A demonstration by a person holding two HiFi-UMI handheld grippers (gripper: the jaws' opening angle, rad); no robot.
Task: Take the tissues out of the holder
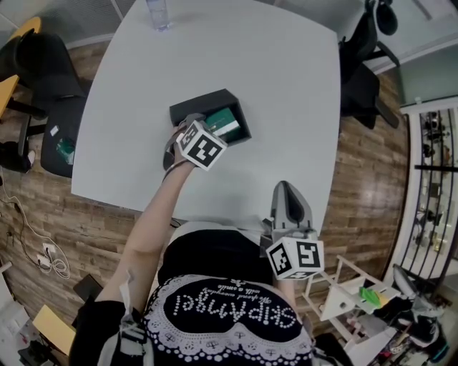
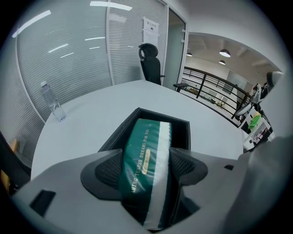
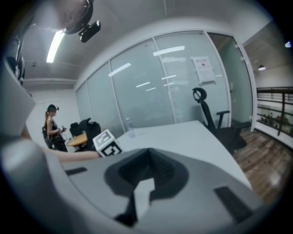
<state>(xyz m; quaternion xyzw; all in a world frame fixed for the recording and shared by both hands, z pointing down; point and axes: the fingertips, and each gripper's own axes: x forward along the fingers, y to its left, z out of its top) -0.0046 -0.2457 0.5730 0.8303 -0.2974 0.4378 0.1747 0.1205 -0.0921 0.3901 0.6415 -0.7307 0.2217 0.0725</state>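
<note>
A black open-topped holder (image 1: 187,108) (image 2: 182,124) sits near the middle of the white table (image 1: 279,78). Inside it lies a green tissue pack (image 1: 225,123) (image 2: 145,151) with a white stripe and gold lettering. My left gripper (image 1: 202,123) (image 2: 145,170) reaches into the holder, one pad against each long side of the pack, pressing it. The pack still rests in the holder. My right gripper (image 1: 285,187) (image 3: 147,154) hangs at the table's near edge by the person's body, its jaws together and empty.
A clear water bottle (image 1: 157,13) (image 2: 53,102) stands at the table's far edge. Black office chairs stand at the left (image 1: 50,86) and the far right (image 1: 361,78). A white rack (image 1: 351,300) stands on the wooden floor at the lower right.
</note>
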